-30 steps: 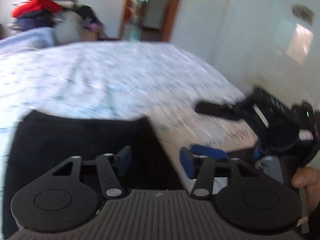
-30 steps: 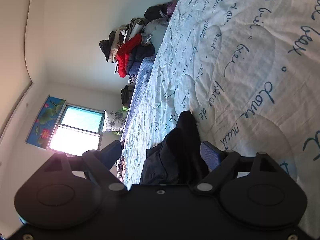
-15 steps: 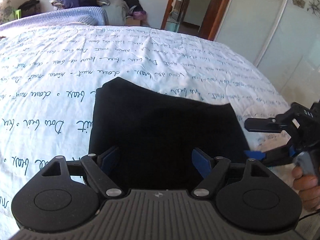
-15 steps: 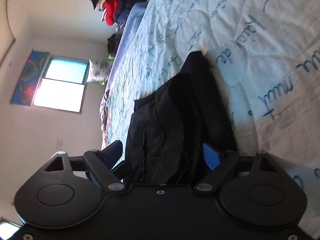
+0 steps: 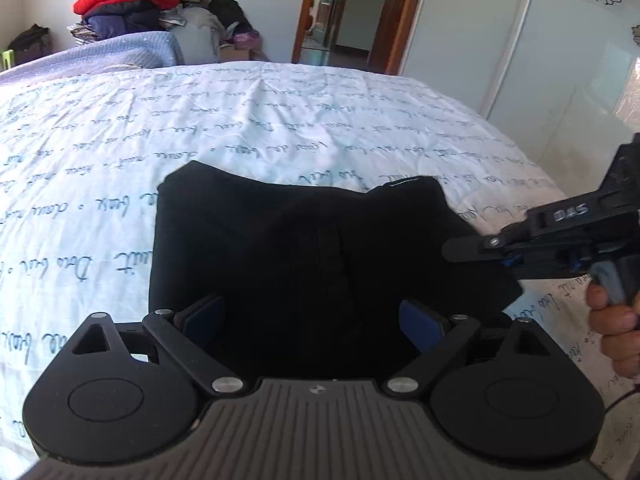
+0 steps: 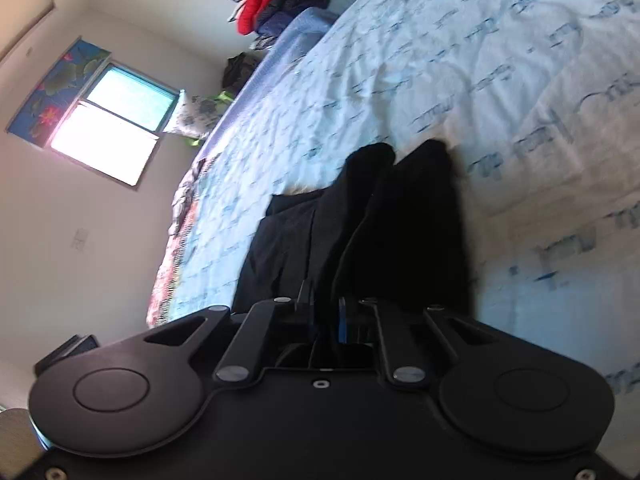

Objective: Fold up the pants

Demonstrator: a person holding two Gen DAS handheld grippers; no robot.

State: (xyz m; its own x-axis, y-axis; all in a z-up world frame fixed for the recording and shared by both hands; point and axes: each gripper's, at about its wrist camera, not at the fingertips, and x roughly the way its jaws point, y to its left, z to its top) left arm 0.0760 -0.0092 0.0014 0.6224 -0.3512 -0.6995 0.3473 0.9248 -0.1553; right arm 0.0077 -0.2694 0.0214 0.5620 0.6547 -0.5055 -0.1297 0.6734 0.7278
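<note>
Folded black pants (image 5: 300, 240) lie on a white bed sheet (image 5: 280, 120) printed with blue script. My left gripper (image 5: 312, 316) hovers over their near edge with its jaws opening wide; the cloth lies under and between the blue pads, which do not press on it. At the pants' right edge a hand (image 5: 616, 332) holds my right gripper (image 5: 480, 256). In the right wrist view that gripper (image 6: 326, 316) is closing, its pads pinching a raised fold of the pants (image 6: 400, 220).
A pile of clothes (image 5: 128, 0) sits beyond the bed's far left. An open doorway (image 5: 344, 8) and white wardrobe doors (image 5: 540, 60) stand behind and to the right. A bright window (image 6: 116, 124) is on the side wall. The bed's right edge runs close to the pants.
The right gripper's jaws have gone from wide apart to pinched on the pants' edge, and its view has rolled. The left jaws have spread wider, and that gripper has moved over the pants.
</note>
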